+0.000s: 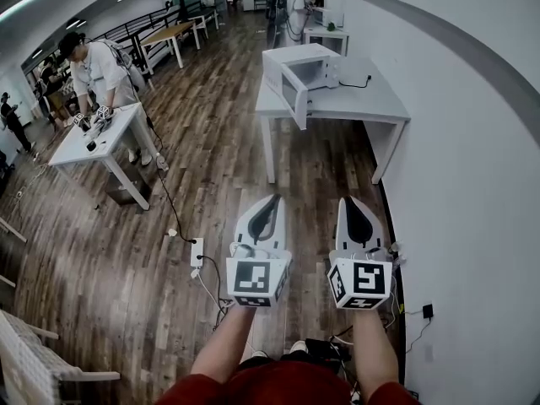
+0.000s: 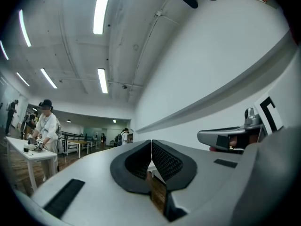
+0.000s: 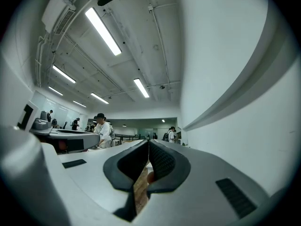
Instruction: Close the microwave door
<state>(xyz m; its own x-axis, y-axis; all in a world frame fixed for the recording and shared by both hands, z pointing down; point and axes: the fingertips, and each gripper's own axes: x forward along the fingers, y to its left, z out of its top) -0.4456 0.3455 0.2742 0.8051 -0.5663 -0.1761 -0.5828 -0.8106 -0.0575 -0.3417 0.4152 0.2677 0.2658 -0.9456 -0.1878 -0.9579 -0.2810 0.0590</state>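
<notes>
**Ana:** What are the tongs doing?

**Ben:** The left tongs (image 2: 151,144) are squeezed shut, pad on pad, with nothing in them. The right tongs (image 3: 148,144) are the same, closed tight and empty. They sit side by side and point forward.

**Ana:** Do they touch anything?

**Ben:** No. Under them there is only the wooden floor (image 1: 211,175).

**Ana:** Where is the microwave?

**Ben:** The microwave (image 1: 308,62) sits far ahead on a grey worktop (image 1: 371,104), next to the white wall. It is well apart from both tongs.

**Ana:** And its door?

**Ben:** The door (image 1: 294,99) hangs wide open. It sticks out past the front edge of the worktop, toward us.

**Ana:** So is any of the job done?

**Ben:** I think not. The door is open and nothing is near it. The person has to walk up to the worktop first. Then one of the tongs has to press on the outside of the door and push it until it shuts.

**Ana:** Which tongs?

**Ben:** I cannot tell from this far away.
</notes>
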